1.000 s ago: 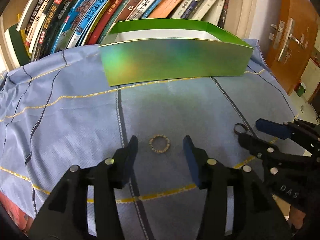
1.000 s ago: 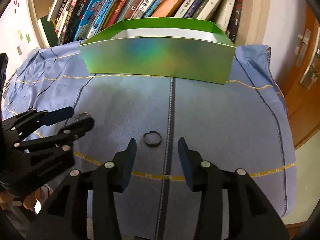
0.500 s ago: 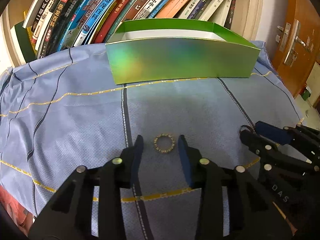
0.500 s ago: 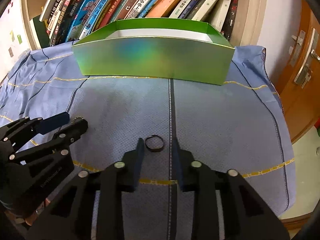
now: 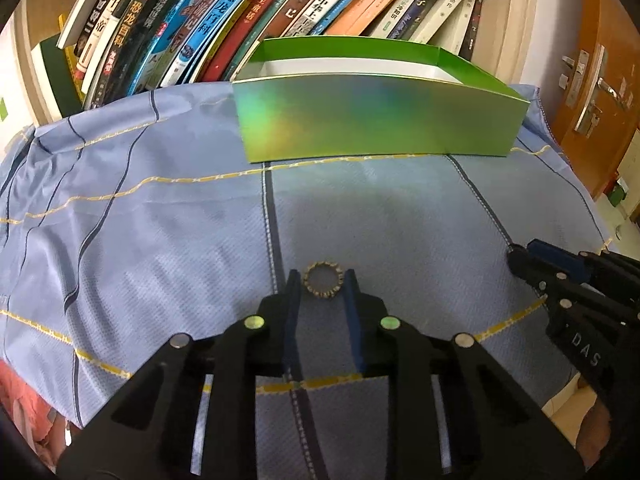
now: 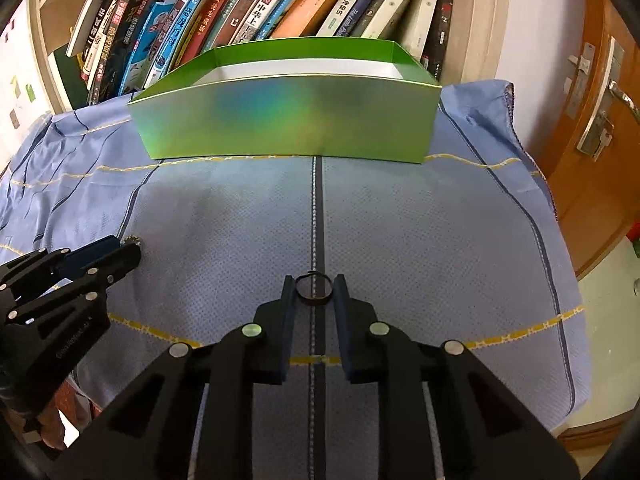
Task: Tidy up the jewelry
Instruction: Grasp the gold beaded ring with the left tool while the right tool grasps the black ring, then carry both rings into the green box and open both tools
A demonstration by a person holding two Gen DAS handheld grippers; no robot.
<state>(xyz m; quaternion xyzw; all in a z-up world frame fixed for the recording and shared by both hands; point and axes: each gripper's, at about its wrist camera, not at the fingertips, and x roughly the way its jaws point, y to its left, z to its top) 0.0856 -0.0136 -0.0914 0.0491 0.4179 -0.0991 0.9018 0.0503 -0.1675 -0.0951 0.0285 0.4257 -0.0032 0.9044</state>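
While hidden leftward, dark ring (image 6: 313, 289).

Left wrist view: low over the near edge of the counter's blue cloth (image 5: 160, 240), facing the far edge along its own fingers (image 5: 292, 292). Right wrist view: same height, same heading, set further toward the right edge. Shared by both: the green box (image 5: 376, 124) at the far edge, the row of books (image 6: 256, 8) behind, the door (image 6: 600, 128) at right. Opposite gripper visible at each frame's side.
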